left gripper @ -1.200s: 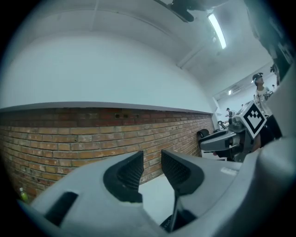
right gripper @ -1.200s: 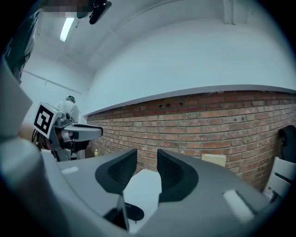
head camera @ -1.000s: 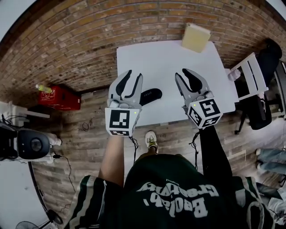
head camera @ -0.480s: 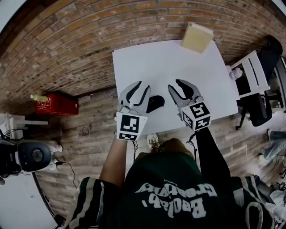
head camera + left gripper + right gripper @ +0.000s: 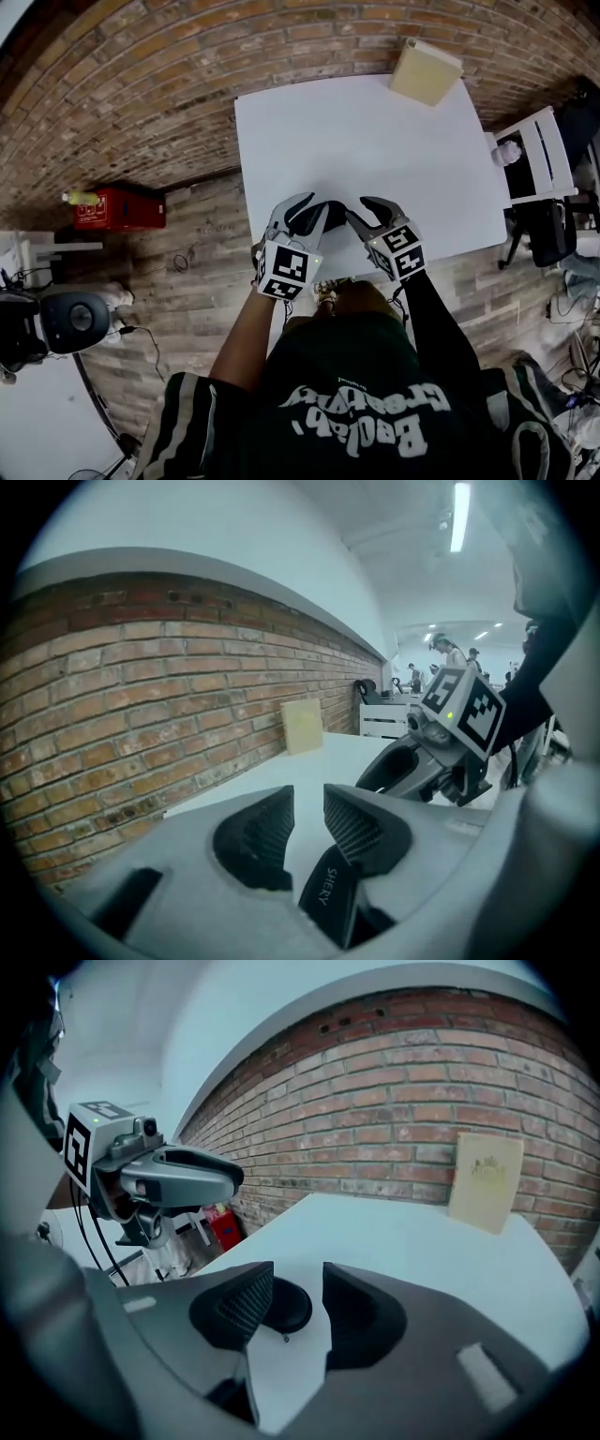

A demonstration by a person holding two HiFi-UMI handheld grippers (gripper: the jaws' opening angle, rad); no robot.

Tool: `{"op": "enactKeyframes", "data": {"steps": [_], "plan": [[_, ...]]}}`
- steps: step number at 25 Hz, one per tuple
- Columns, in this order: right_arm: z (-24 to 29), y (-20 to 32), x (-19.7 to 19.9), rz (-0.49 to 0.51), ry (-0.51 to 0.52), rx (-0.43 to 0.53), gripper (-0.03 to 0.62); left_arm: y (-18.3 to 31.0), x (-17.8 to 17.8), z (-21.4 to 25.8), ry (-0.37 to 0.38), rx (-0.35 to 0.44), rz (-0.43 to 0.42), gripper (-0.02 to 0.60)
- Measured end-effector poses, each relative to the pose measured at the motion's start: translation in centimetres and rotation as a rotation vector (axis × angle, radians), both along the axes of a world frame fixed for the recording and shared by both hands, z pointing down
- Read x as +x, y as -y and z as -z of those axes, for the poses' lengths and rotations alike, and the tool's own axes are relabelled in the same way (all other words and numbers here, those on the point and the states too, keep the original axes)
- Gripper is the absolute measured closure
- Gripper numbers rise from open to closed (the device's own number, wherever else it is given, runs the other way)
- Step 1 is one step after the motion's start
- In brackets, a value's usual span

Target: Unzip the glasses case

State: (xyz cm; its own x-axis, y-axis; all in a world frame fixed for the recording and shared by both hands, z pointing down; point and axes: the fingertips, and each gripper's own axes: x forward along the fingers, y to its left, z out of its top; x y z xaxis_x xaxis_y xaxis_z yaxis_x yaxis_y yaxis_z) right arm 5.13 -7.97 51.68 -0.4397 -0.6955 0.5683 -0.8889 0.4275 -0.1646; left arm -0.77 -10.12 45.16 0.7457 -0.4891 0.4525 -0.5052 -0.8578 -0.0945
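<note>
A black glasses case (image 5: 336,213) lies near the front edge of the white table (image 5: 375,122). My left gripper (image 5: 312,212) reaches over the case's left end with its jaws closing. In the left gripper view the case (image 5: 328,897), printed SHERY, lies low between the jaws, and the pads do not press it. My right gripper (image 5: 359,212) points at the case's right end with its jaws opening. In the right gripper view the rounded end of the case (image 5: 286,1307) shows in the gap, with a small zipper pull (image 5: 284,1337) hanging below it. Neither gripper holds anything.
A tan flat board (image 5: 427,70) leans at the table's far edge against the brick wall. A red crate (image 5: 112,206) sits on the floor to the left. A white shelf unit (image 5: 534,155) stands to the right of the table.
Both grippers have come down and toward each other, from hovering above the table to flanking the case. The left jaws narrowed and the right jaws widened.
</note>
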Motion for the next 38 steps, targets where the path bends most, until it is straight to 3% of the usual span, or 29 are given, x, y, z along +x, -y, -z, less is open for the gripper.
{"op": "enactKeyframes", "data": {"steps": [12,19,26,28,32,35,38], "plan": [[-10.6,-3.1,-1.4,0.111,-0.008,-0.284,0.407,-1.9,1.1,-8.5,0.176,-0.175,0.022,0.446],[-11.9,-2.9,-1.5,0.128,-0.048,-0.224,0.479,-1.8,1.3,-11.7,0.227,-0.226,0.104,0.448],[-11.9,-1.7,-2.9,0.198,-0.090,-0.184,0.492,-1.2,0.3,-13.7,0.259,-0.271,0.182,0.445],[-11.9,-1.6,-2.8,0.217,-0.118,-0.195,0.579,-1.1,0.1,-13.8,0.260,-0.277,0.196,0.455],[-12.0,-1.6,-2.8,0.282,-0.111,-0.206,0.580,-0.9,-0.5,-13.6,0.261,-0.277,0.220,0.492],[-12.1,-1.7,-2.7,0.297,-0.119,-0.200,0.582,-0.3,-1.0,-13.0,0.280,-0.236,0.261,0.518],[-12.1,-1.6,-2.7,0.297,-0.132,-0.200,0.582,-0.4,-1.4,-13.8,0.303,-0.254,0.270,0.541]]}}
